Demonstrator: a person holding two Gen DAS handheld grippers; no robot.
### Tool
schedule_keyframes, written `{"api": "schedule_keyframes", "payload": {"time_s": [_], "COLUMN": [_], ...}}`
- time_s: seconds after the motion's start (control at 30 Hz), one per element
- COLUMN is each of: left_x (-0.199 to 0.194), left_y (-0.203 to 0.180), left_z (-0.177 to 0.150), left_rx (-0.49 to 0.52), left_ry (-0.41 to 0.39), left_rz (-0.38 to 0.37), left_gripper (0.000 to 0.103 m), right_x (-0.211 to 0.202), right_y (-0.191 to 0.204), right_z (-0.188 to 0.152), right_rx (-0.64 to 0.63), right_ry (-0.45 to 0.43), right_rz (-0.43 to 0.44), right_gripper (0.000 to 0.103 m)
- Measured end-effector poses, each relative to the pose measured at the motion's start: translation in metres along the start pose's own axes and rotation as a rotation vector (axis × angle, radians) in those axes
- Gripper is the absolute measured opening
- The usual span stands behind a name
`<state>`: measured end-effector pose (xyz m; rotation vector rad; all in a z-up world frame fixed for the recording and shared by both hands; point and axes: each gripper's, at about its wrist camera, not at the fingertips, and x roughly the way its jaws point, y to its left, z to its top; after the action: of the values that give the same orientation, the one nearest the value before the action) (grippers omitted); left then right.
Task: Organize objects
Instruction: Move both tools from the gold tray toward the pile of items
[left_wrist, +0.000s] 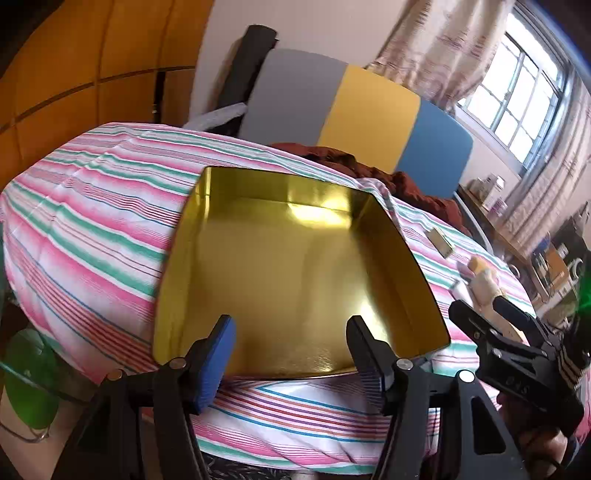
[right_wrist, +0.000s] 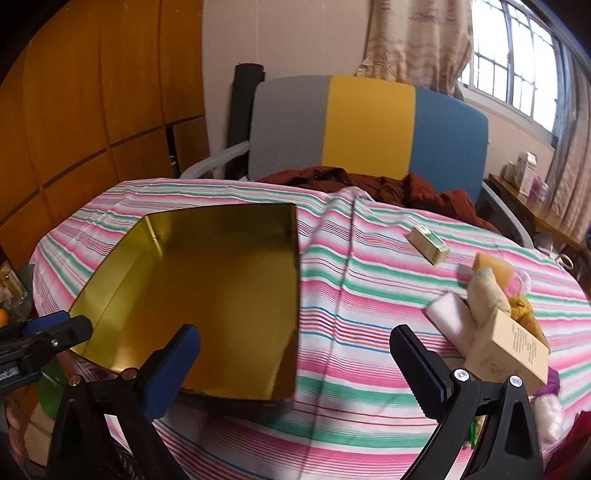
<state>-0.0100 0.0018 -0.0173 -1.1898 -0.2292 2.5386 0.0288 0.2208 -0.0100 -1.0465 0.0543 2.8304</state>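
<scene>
Gold tin sits empty on the striped tablecloth, left of centre, so you are at the start: nothing is packed yet. Loose items lie well to its right: tan carton, white block, small yellow-green box. Your left gripper and right gripper both gape wide, holding nothing; next, probably carry the right one to the carton.

Two wrist views over the bench's near edge.
Both face the far chair; both share the gold tin, left view nearer.
</scene>
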Motion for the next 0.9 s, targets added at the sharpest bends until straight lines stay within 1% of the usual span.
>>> {"api": "schedule_keyframes", "payload": {"time_s": [0.07, 0.17, 0.3, 0.4, 0.53, 0.63, 0.7, 0.8, 0.87, 0.9], "left_x": [0.0, -0.001, 0.0, 0.002, 0.003, 0.005, 0.007, 0.013, 0.016, 0.018], "left_y": [-0.005, -0.013, -0.022, -0.03, -0.044, -0.061, -0.074, -0.094, -0.11, -0.119], "left_z": [-0.001, -0.001, 0.001, 0.002, 0.008, 0.012, 0.013, 0.013, 0.013, 0.013], "left_rx": [0.025, 0.06, 0.1, 0.129, 0.167, 0.205, 0.241, 0.281, 0.315, 0.336], "left_ry": [0.003, -0.002, -0.004, -0.003, 0.003, 0.02, 0.024, 0.052, 0.064, 0.071], "left_rz": [-0.007, -0.018, -0.024, -0.031, -0.08, -0.139, -0.166, -0.193, -0.208, -0.217], "left_gripper": [0.073, 0.082, 0.082, 0.082, 0.084, 0.084, 0.084, 0.084, 0.084, 0.084], "right_x": [0.0, 0.002, 0.0, -0.002, -0.009, -0.016, -0.017, -0.013, -0.008, -0.004], "right_y": [-0.007, -0.023, -0.051, -0.081, -0.123, -0.165, -0.192, -0.239, -0.263, -0.28], "right_z": [-0.002, -0.002, -0.001, 0.002, 0.01, 0.02, 0.025, 0.032, 0.032, 0.029], "right_rx": [0.011, 0.043, 0.092, 0.141, 0.189, 0.244, 0.276, 0.336, 0.376, 0.417], "right_ry": [0.006, 0.017, 0.024, 0.026, 0.008, -0.013, -0.022, -0.025, -0.02, -0.014], "right_rz": [-0.012, -0.026, -0.062, -0.096, -0.15, -0.21, -0.248, -0.297, -0.315, -0.326], "right_gripper": [0.103, 0.103, 0.103, 0.103, 0.103, 0.103, 0.103, 0.103, 0.103, 0.103]}}
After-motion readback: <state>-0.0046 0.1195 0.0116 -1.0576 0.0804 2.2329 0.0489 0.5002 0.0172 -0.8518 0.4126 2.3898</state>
